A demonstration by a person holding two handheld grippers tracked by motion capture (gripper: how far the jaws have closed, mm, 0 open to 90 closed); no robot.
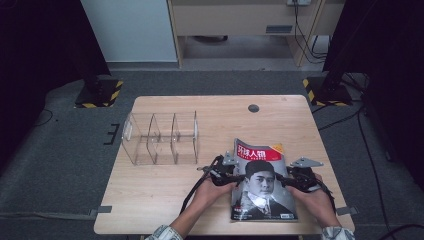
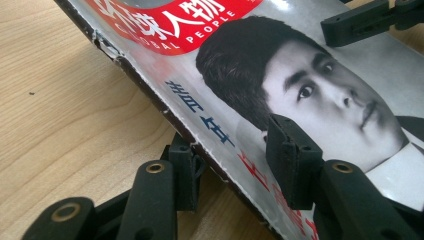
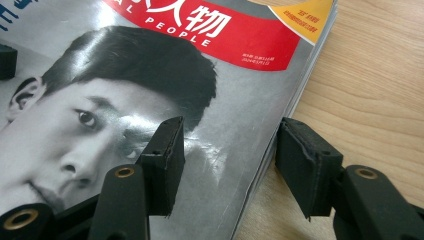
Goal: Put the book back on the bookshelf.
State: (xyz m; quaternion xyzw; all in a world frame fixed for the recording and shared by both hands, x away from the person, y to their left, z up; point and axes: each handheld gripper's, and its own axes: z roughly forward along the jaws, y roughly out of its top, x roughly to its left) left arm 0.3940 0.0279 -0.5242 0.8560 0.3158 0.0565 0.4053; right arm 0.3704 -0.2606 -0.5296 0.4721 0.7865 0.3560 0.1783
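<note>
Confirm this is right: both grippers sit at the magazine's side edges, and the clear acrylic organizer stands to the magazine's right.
Not quite. The high view shows the clear acrylic organizer standing to the left of the magazine. The left gripper and right gripper do sit at its side edges.

Both forearms enter from the bottom edge of the high view and angle inward and upward in the frame. The left hand (image 1: pixel 214 190) sits at lower centre, wrapped around the left gripper (image 1: pixel 235 176), whose jaws point toward the right of the picture. The right hand (image 1: pixel 314 196) sits at lower right, holding the right gripper (image 1: pixel 285 179) with its jaws pointing left, so the two grippers face each other, well apart. Patterned sleeve cuffs show at the bottom edge. In each gripper view the two black jaws rise from the bottom of the frame and stand parted, with a clear gap between the pads.
</note>
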